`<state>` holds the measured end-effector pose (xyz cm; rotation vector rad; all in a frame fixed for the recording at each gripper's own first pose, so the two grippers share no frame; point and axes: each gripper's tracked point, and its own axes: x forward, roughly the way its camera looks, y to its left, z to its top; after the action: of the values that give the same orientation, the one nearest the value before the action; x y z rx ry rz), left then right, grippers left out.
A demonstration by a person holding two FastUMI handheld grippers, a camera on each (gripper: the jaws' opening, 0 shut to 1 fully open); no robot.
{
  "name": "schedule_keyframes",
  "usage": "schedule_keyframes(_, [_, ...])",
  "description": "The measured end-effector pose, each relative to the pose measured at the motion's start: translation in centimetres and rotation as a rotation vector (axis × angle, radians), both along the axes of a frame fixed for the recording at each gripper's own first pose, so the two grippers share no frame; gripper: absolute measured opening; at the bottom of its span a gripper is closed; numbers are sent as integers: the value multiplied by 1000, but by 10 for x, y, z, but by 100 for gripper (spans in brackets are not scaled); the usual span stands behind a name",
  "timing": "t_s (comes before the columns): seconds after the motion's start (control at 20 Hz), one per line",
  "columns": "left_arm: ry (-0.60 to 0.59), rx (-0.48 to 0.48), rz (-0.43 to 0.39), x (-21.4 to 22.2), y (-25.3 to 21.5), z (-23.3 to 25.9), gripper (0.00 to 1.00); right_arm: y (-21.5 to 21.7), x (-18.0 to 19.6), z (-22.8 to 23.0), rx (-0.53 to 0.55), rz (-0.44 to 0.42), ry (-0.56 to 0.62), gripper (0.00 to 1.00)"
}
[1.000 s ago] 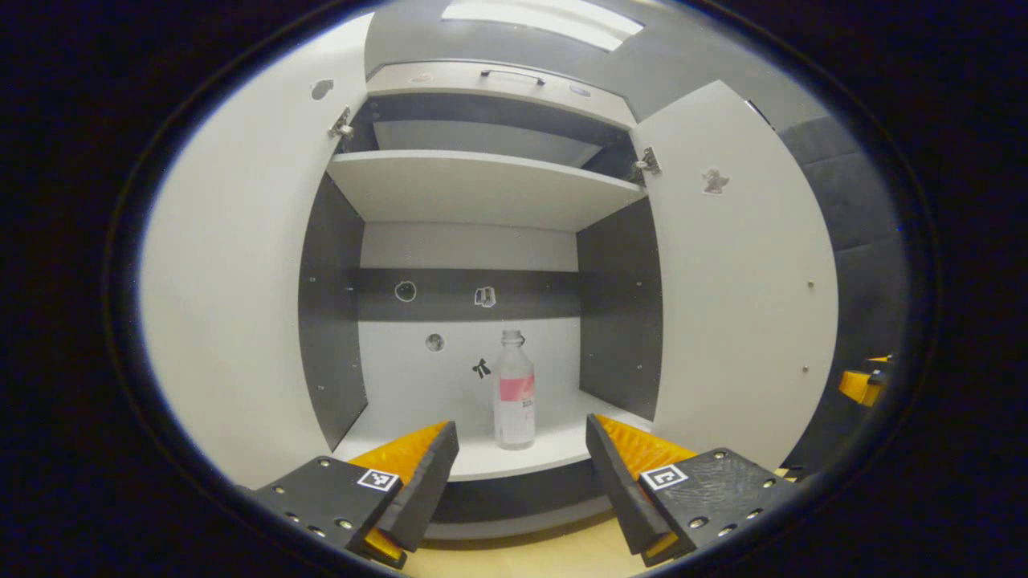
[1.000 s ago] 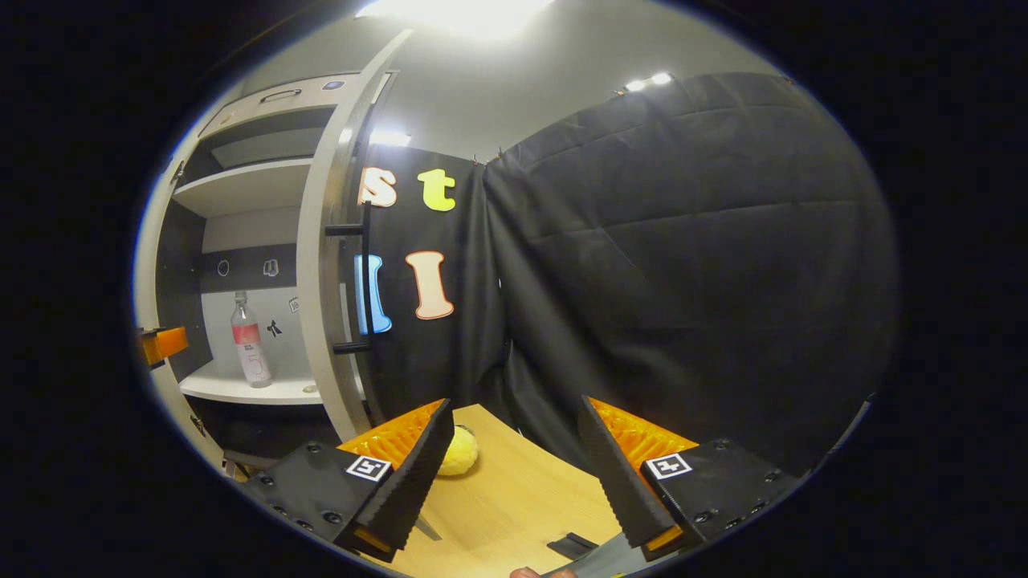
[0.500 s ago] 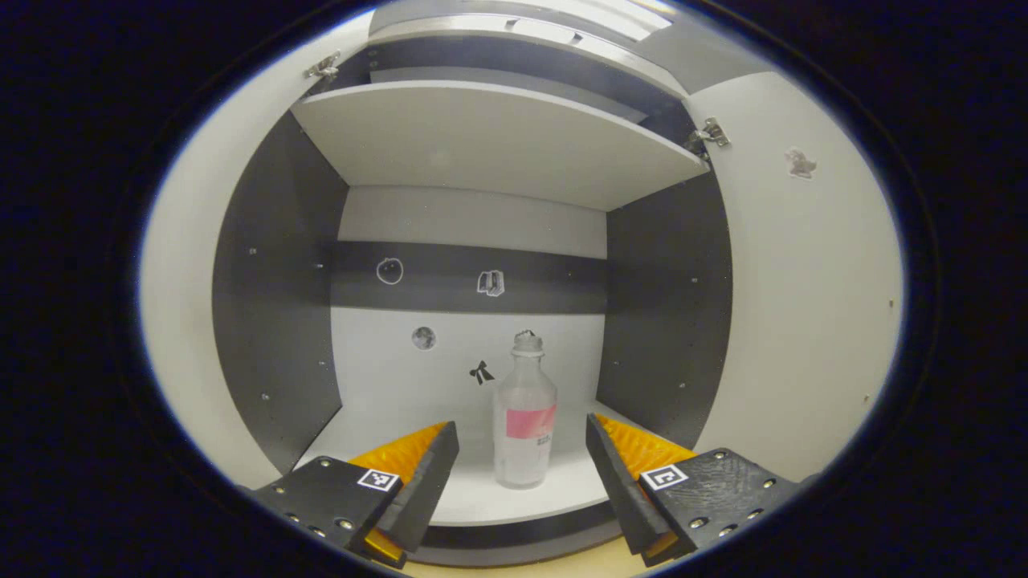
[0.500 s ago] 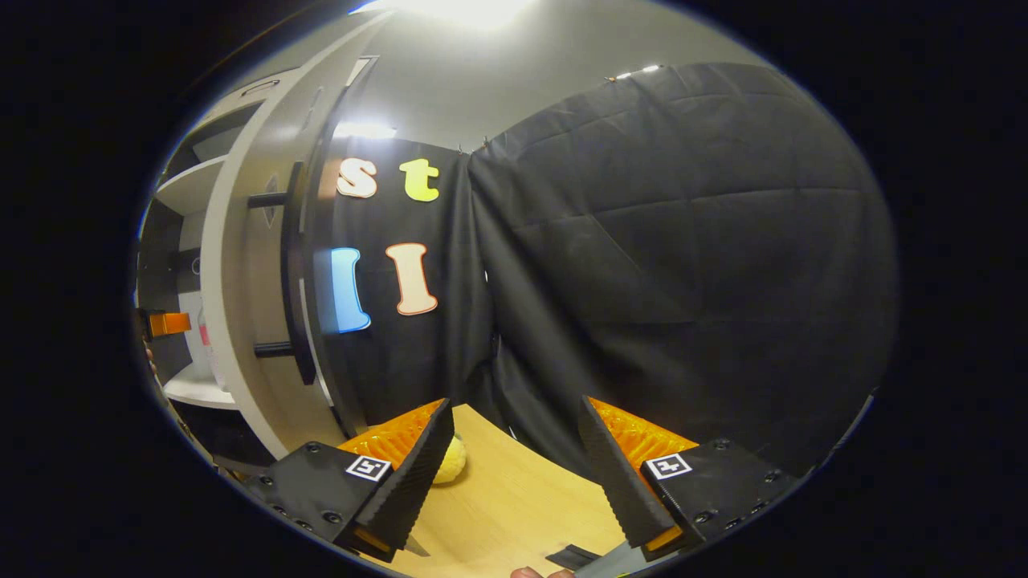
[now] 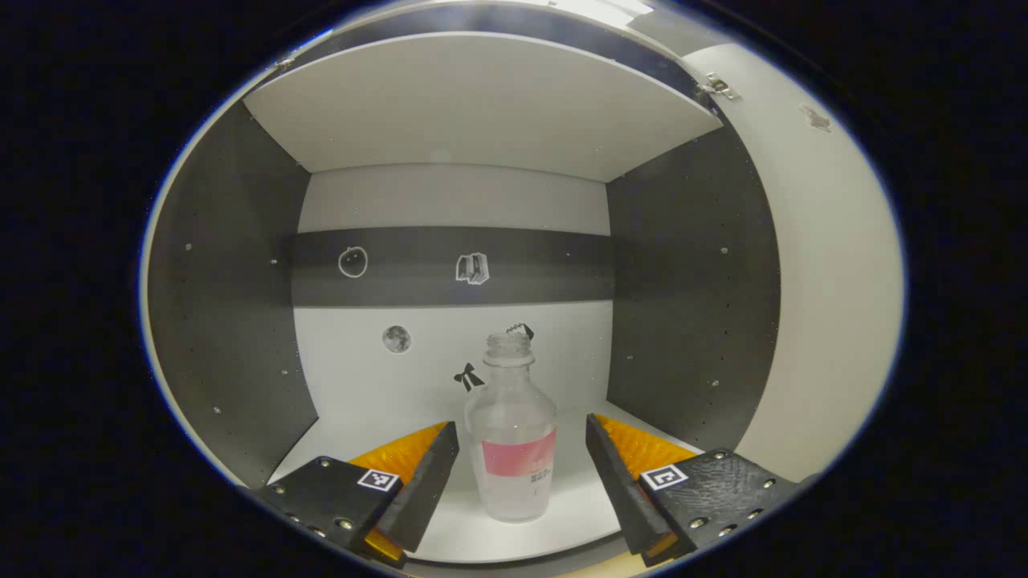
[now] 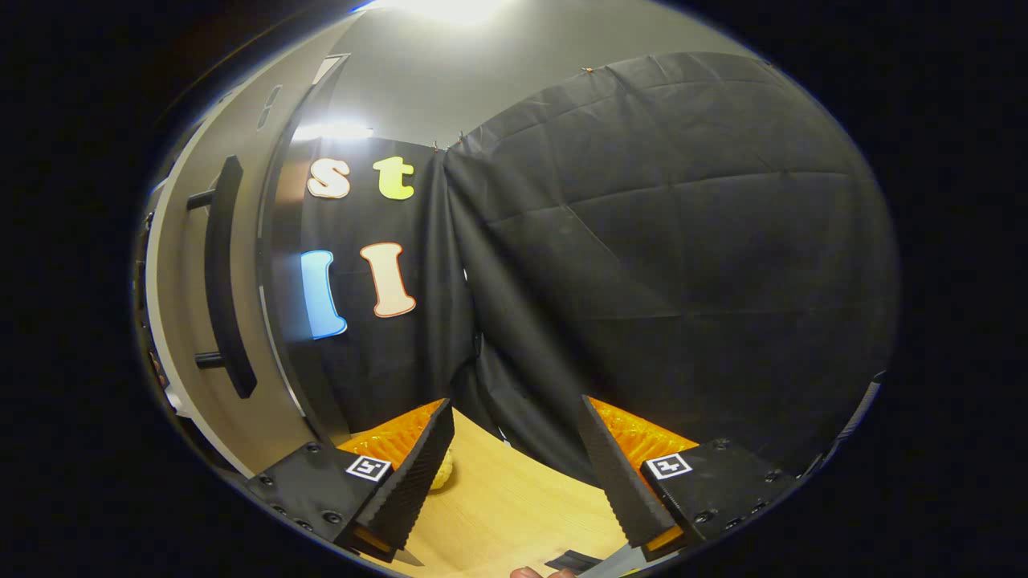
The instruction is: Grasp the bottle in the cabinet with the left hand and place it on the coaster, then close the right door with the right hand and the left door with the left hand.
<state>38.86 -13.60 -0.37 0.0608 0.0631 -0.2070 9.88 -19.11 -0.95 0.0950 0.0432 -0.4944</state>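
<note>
A clear uncapped bottle with a pink label stands upright on the cabinet's white lower shelf. My left gripper is open inside the cabinet, one finger on each side of the bottle, neither touching it. In the right gripper view my right gripper is open with nothing in it, low over the wooden table. The right door stands open at the left of that view, outer face and black bar handle toward me. In the left gripper view the inner face of the right door shows at the right.
An upper shelf roofs the compartment, and dark side walls close it in. A yellow fuzzy thing lies on the table behind my right gripper's left finger. A small dark flat object and a fingertip show at the bottom edge.
My left gripper has moved forward into the cabinet, so the bottle now stands between its fingers. The right gripper view has turned right; the cabinet's inside and bottle have slid out of it.
</note>
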Motion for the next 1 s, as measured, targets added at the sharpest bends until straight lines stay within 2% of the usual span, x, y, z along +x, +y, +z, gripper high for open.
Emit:
schedule_keyframes(0.05, [7, 4, 7, 3, 0, -3, 93, -2, 2, 1, 3, -3, -3, 95])
schedule_keyframes(0.1, [11, 9, 17, 7, 2, -7, 93, -6, 3, 1, 4, -6, -5, 95])
schedule_keyframes(0.15, [14, 11, 26, 11, 4, -9, 93, -9, 6, 2, 3, -6, -5, 99])
schedule_keyframes(0.2, [19, 9, 26, 14, 4, -12, 99, -12, 10, 0, 3, -2, -4, 99])
schedule_keyframes(0.25, [20, 8, 30, 17, 4, -13, 91, -12, 13, -1, 2, 6, -2, 99])
schedule_keyframes(0.3, [18, 13, 35, 17, 5, -12, 99, -10, 16, -2, 1, 16, 4, 99])
schedule_keyframes(0.35, [14, 24, 50, 18, 6, -10, 97, -11, 19, -5, 1, 24, 12, 95])
schedule_keyframes(0.4, [11, 33, 57, 19, 6, -10, 82, -11, 20, -8, 1, 32, 20, 99])
schedule_keyframes(0.5, [-1, 46, 62, 21, 5, -6, 82, -12, 25, -11, 4, 45, 28, 99])
schedule_keyframes(0.6, [7, 40, 54, 20, 3, -9, 70, -13, 29, -10, 4, 53, 24, 99])
schedule_keyframes(0.65, [13, 33, 55, 19, 5, -10, 79, -13, 31, -10, 6, 58, 24, 99])
schedule_keyframes(0.7, [11, 31, 58, 18, 5, -10, 70, -12, 32, -11, 8, 64, 24, 99])
schedule_keyframes(0.85, [8, 25, 51, 6, 6, -7, 70, -6, 35, -14, 10, 93, 32, 99])
schedule_keyframes(0.9, [5, 17, 46, -1, 6, -4, 77, -3, 34, -15, 9, 102, 32, 99])
schedule_keyframes(0.95, [4, 7, 40, -8, 6, -1, 77, 0, 33, -14, 6, 110, 30, 95])
schedule_keyframes(1.0, [1, -3, 36, -15, 7, 3, 69, 3, 33, -14, 2, 116, 29, 99])
